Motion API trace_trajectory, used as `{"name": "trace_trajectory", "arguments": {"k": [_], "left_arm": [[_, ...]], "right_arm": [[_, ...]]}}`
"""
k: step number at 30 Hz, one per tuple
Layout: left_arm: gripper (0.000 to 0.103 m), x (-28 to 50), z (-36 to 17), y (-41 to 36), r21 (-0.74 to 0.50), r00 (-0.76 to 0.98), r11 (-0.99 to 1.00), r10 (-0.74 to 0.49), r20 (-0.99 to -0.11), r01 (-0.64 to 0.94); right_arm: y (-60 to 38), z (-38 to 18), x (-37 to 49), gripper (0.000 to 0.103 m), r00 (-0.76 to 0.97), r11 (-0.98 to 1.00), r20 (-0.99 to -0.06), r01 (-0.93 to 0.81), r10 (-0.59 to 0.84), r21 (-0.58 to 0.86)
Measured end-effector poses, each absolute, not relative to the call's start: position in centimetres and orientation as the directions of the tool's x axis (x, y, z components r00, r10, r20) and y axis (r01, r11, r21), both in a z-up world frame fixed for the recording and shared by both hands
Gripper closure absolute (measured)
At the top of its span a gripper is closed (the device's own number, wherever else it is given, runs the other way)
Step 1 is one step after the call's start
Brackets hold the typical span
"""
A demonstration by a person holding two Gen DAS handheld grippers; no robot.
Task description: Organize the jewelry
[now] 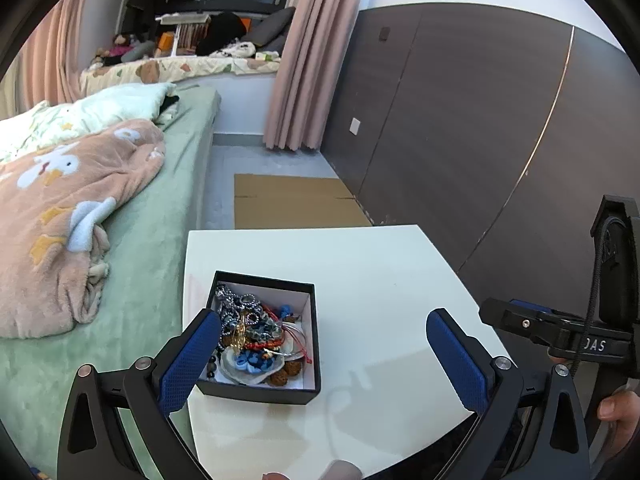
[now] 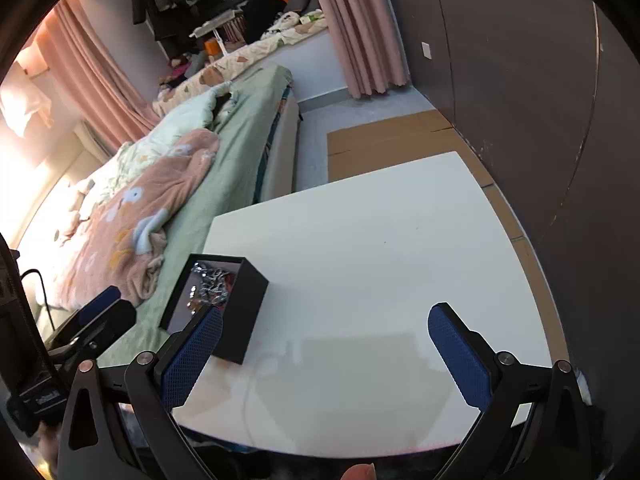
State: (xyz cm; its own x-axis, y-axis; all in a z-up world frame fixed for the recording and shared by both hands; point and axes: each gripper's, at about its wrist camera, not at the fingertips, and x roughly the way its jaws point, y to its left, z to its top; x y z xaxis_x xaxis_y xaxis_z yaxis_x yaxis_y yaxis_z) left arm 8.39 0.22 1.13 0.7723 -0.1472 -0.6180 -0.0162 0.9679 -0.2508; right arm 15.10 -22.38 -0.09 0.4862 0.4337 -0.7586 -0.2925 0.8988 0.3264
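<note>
A black open box [image 1: 304,292] sits near the left edge of a white table [image 1: 380,272]. It holds a tangled pile of jewelry [image 1: 256,332]: silver chains, blue and red beads, a shell. My left gripper [image 1: 324,320] is open and empty, above the table just in front of the box, its left finger beside the box's left wall. In the right wrist view the box [image 2: 244,304] stands at the left and my right gripper [image 2: 326,320] is open and empty over the bare table [image 2: 380,248]. The right gripper's body [image 1: 568,328] shows at the right of the left wrist view.
A bed with a green sheet [image 1: 160,240] and a pink blanket [image 1: 60,220] runs along the table's left side. A dark panelled wall [image 1: 480,120] stands to the right. Flat cardboard [image 1: 292,200] lies on the floor beyond the table.
</note>
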Motion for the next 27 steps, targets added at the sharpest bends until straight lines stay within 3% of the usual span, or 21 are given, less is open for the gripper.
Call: {"name": "trace_trajectory", "arguments": {"k": [27], "left_arm": [[0.001, 7.3, 1.6, -0.5, -0.2, 0.797, 0.978, -0.071, -0.599, -0.063]], "right_arm": [[-22.7, 0.5, 13.3, 0.0, 0.492, 0.879, -0.732, -0.332, 0.471, 0.342]]}}
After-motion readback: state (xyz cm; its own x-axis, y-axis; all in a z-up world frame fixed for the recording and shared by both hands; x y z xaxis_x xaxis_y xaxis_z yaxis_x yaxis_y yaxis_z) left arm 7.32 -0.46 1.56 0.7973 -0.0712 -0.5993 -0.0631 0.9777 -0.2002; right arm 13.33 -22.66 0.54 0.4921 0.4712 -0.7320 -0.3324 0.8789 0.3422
